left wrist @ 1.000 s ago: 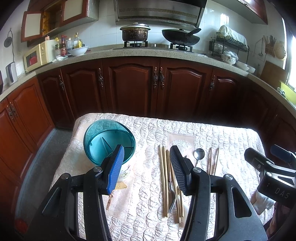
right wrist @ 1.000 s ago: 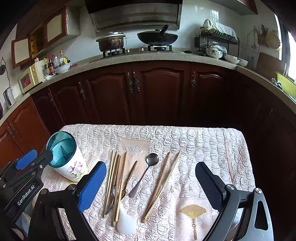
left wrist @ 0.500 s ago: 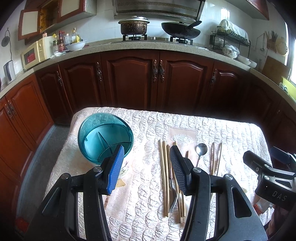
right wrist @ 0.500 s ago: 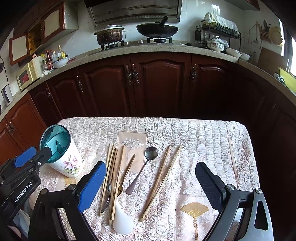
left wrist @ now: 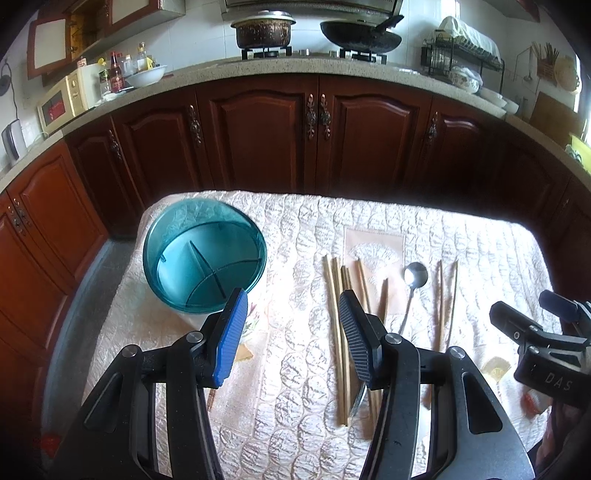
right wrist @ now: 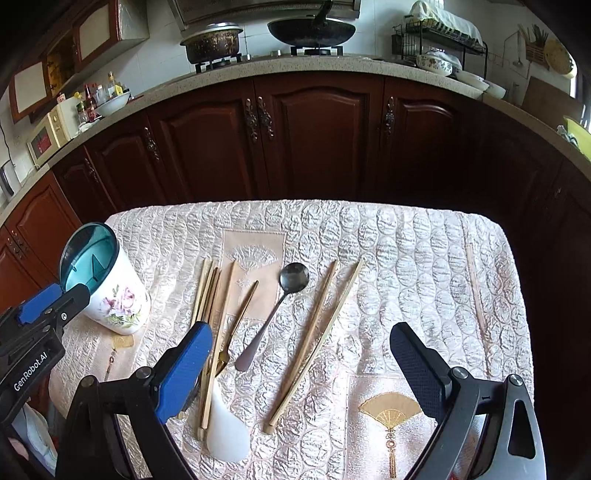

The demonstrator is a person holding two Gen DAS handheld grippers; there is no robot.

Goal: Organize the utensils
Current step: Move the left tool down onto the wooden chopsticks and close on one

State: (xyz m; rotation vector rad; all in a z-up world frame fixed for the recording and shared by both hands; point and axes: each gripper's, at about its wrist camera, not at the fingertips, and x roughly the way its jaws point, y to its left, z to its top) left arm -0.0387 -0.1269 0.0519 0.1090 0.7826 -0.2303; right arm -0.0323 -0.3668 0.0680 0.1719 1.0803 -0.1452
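Note:
A white floral utensil holder (right wrist: 110, 291) with a teal divided insert (left wrist: 205, 254) stands at the table's left. Several wooden chopsticks (right wrist: 208, 291) lie in a bunch mid-table, with a gold fork (right wrist: 238, 325), a metal spoon (right wrist: 280, 306) and two more chopsticks (right wrist: 317, 339) to their right. A white ceramic spoon (right wrist: 225, 432) lies near the front. My left gripper (left wrist: 291, 325) is open and empty, above the cloth between holder and chopsticks. My right gripper (right wrist: 301, 358) is wide open and empty above the utensils.
The table carries a quilted cream cloth (right wrist: 406, 258) with fan patches. Dark wood cabinets (left wrist: 314, 129) and a counter with pots (left wrist: 264, 31) run behind. Floor (left wrist: 74, 314) drops off at the table's left edge.
Both grippers have risen and tilted down a little; the table and utensils sit lower and nearer in both views. Nothing on the table has moved.

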